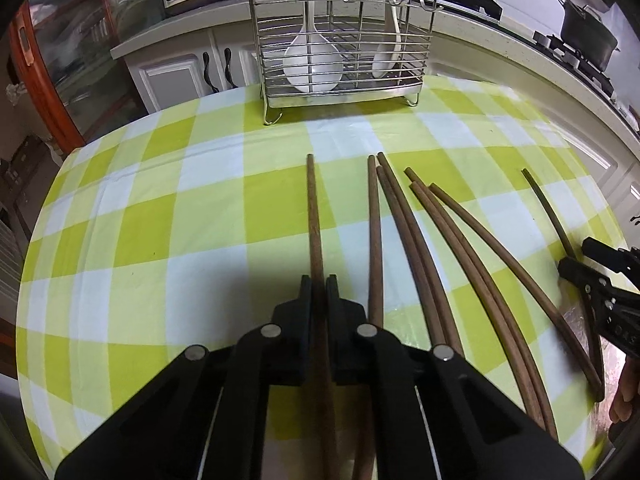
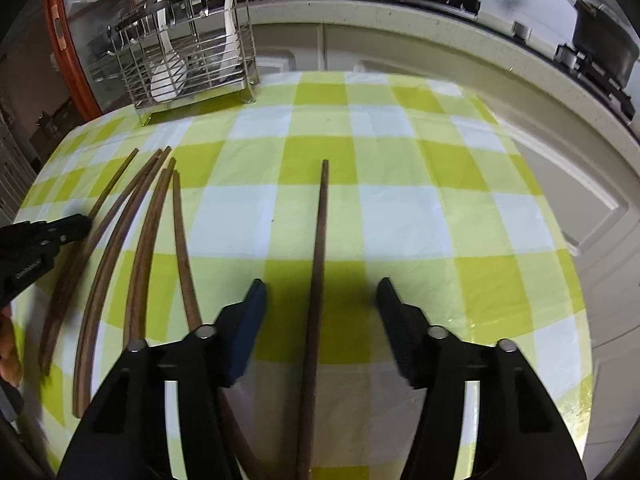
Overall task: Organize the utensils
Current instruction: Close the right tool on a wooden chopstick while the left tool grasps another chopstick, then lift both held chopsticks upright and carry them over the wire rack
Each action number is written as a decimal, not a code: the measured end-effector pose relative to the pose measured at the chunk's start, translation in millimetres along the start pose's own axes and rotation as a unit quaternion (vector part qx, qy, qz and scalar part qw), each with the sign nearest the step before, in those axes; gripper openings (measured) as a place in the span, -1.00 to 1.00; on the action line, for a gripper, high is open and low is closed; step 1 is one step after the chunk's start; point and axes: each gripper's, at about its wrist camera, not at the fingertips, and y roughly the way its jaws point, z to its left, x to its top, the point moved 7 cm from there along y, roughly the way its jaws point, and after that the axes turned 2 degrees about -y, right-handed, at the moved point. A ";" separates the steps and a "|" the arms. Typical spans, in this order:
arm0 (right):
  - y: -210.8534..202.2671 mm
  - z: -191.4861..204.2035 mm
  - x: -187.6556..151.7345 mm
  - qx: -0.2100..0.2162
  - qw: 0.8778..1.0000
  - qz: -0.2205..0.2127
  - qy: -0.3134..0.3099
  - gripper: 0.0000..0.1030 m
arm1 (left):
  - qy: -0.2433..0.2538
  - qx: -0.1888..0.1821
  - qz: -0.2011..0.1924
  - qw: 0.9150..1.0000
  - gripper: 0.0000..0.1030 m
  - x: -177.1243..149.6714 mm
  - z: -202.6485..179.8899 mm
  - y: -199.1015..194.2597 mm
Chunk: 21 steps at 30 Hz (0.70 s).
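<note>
Checked tablecloth (image 2: 400,208), chopstick (image 1: 314,216) seemingly between left fingers (image 1: 306,300)

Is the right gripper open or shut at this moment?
Open. The right gripper has its fingers spread wide either side of a single chopstick lying on the tablecloth, touching neither.

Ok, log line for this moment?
left gripper: shut on chopstick | right gripper: open, straddling lone chopstick | rack: two white spoons

chopsticks (image 1: 424,248): 7 on the tablecloth, one of them between the left gripper's fingers | white spoons (image 1: 310,64): 2 in rack | wire rack (image 1: 340,96): 1 | grippers (image 1: 319,286): 2 | black pot (image 1: 588,36): 1 on stove
</note>
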 end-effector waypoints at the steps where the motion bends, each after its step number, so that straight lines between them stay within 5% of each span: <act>1: -0.6 0.5 0.8 0.000 1.000 0.000 -0.001 -0.11 | 0.001 0.000 0.000 1.000 -0.87 -0.8 0.4 -0.3; 5: -2.0 4.0 2.9 0.001 1.000 -0.004 -0.010 -0.80 | -0.001 -0.002 -0.002 1.000 -0.87 -3.0 1.0 -2.9; 21: -60.8 4.6 26.7 0.019 0.997 -0.068 0.002 -0.84 | -0.038 -0.028 -0.090 0.995 -0.87 7.0 16.4 -79.4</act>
